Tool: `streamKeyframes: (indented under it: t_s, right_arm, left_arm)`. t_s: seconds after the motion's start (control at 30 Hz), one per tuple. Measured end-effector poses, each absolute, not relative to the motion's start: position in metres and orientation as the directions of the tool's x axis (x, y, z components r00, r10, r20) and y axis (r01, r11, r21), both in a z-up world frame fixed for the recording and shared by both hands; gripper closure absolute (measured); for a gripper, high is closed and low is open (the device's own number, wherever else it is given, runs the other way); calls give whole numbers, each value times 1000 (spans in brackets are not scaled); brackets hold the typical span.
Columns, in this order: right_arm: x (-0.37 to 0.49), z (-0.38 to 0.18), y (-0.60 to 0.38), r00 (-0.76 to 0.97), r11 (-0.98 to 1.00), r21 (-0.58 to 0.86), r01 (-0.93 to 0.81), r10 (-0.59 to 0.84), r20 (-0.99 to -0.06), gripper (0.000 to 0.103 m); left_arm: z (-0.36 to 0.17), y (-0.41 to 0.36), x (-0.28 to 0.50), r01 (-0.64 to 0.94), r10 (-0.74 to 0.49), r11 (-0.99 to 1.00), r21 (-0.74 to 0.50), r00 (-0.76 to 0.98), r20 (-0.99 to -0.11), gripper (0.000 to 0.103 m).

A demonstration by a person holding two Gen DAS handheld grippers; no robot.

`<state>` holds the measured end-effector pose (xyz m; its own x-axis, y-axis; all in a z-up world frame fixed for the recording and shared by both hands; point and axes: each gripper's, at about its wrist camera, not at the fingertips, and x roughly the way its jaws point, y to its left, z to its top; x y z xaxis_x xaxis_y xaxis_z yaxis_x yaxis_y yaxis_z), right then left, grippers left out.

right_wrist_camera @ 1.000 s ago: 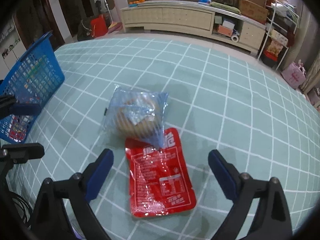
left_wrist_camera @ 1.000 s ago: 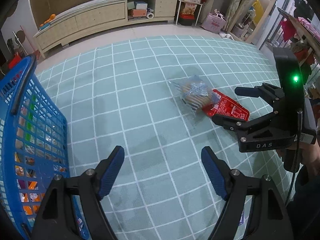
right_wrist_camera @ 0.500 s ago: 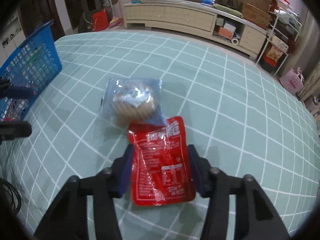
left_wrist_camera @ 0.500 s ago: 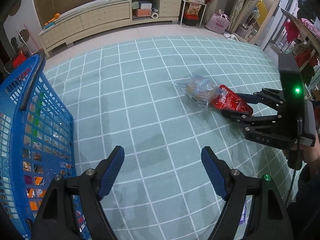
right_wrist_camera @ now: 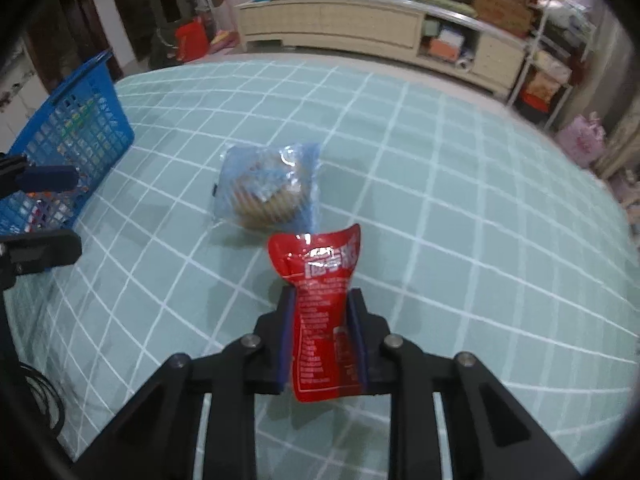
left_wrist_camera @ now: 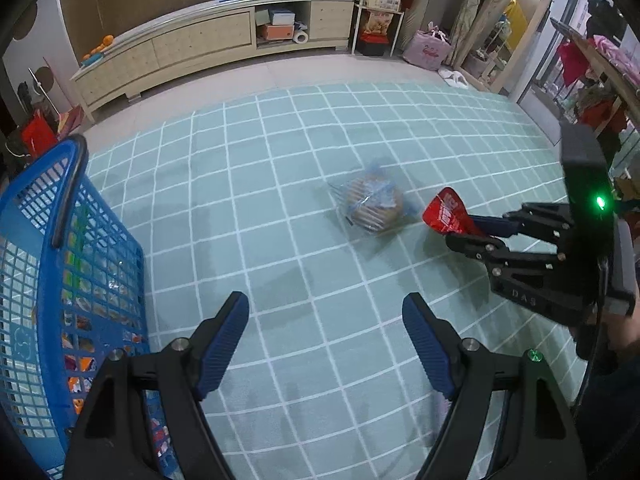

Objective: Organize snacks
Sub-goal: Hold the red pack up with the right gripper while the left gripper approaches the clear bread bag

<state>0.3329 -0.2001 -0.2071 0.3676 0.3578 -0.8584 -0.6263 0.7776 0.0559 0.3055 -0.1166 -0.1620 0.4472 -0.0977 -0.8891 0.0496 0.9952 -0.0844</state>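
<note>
My right gripper is shut on a red snack packet and holds it lifted off the green checked mat; the packet also shows in the left wrist view. A clear blue-tinted bag of biscuits lies on the mat just beyond the packet, also in the left wrist view. A blue mesh basket with several snacks inside stands at the left, also in the right wrist view. My left gripper is open and empty above the mat, beside the basket.
The green checked mat covers the floor. A long cream cabinet lines the back wall, with a shelf rack and a pink bag to its right. Clothes racks stand at the far right.
My right gripper closed on the red packet and lifted it off the mat, away from the biscuit bag. My left gripper stayed open and pulled back a little.
</note>
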Motion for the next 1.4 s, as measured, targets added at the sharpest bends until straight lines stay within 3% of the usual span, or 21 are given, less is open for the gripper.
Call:
streamKeyframes:
  t_s: [0.47, 0.9, 1.4]
  right_arm:
    - [360, -185, -234, 495, 897, 204, -393, 393, -775, 74]
    - [379, -204, -240, 476, 926, 206, -317, 343, -810, 74]
    - [381, -204, -246, 473, 934, 206, -294, 329, -817, 74]
  left_arm:
    - [-162, -141, 371, 41, -123, 992, -116, 408, -905, 25]
    - [-204, -144, 428, -29, -149, 985, -168, 329, -933, 25]
    - [-239, -174, 442, 1, -51, 999, -53, 294, -955, 25]
